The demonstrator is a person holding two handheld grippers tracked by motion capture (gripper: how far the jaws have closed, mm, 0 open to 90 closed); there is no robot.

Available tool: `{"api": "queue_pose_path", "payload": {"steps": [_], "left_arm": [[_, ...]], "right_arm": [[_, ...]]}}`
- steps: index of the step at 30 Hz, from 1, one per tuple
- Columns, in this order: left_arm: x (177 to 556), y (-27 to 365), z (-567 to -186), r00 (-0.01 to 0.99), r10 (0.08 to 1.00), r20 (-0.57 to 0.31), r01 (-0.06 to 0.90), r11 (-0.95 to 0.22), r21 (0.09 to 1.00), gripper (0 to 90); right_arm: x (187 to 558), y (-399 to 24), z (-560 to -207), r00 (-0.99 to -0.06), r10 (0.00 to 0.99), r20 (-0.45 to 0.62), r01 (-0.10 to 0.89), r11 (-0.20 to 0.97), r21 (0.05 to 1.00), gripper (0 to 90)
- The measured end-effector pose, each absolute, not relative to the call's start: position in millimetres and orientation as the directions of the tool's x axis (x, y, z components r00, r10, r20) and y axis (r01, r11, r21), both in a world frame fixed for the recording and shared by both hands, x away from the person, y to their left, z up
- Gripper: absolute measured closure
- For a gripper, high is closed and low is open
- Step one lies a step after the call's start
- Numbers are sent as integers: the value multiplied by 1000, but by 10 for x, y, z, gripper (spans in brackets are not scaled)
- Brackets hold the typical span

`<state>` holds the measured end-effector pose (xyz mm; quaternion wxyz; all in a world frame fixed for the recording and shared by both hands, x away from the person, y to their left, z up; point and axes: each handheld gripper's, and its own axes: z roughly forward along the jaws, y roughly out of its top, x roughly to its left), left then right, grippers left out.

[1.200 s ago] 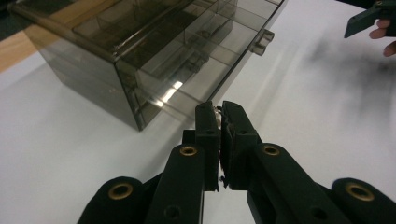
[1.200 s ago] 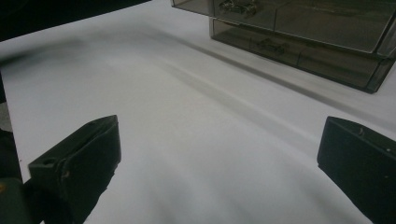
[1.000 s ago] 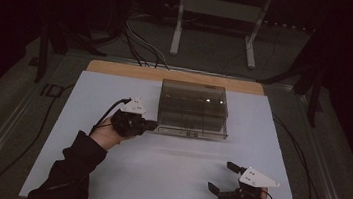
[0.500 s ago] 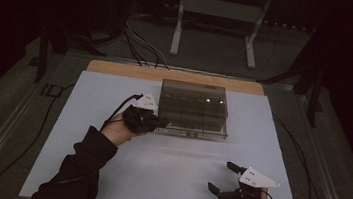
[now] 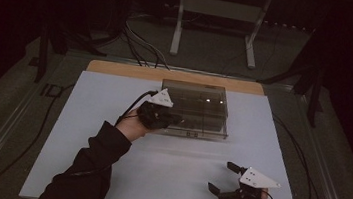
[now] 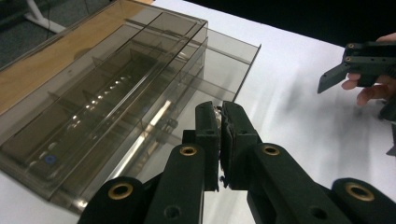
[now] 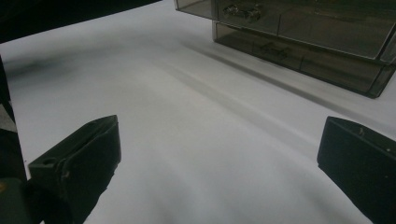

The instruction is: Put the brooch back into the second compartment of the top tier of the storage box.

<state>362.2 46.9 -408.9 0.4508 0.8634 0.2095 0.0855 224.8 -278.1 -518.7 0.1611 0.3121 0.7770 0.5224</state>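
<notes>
Centrally on the white table surface [image 5: 110,137] stands a smoke-tinted transparent drawer box [image 5: 199,104], set toward the far edge where a strip of bare wood [image 5: 127,70] shows. Left gripper [image 5: 174,121], held in the person's left hand [image 5: 131,127] with a dark sleeve [image 5: 91,165] behind it, sits at the box's near-left front, jaws pressed together with no visible gap; in the left gripper view [image 6: 220,140] nothing can be made out between them, and the box's internal dividers and front drawers [image 6: 140,121] lie just beyond the tips. Right gripper [image 5: 223,178] rests well apart from the box at the near-right of the surface, jaws spread wide and empty; the right gripper view [image 7: 219,154] shows the drawer fronts [image 7: 299,51] farther off. Cables [image 5: 140,45] and a metal stand [image 5: 219,19] occupy the floor behind.
</notes>
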Motion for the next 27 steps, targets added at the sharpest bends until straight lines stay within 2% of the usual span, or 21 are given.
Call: {"api": "queue_pose_path", "payload": {"steps": [15,27], "left_arm": [[3750,153,-4154,899,436,-54,292,-502,814,877],[3826,-29,-4241,867,494,-66,334,-477,813,876]], "right_arm": [[2238,-2793,-5174,-754,652,76,311,253,916,0],[2232,-2798,-5167,-756,650,78,310,250,917,0]]}}
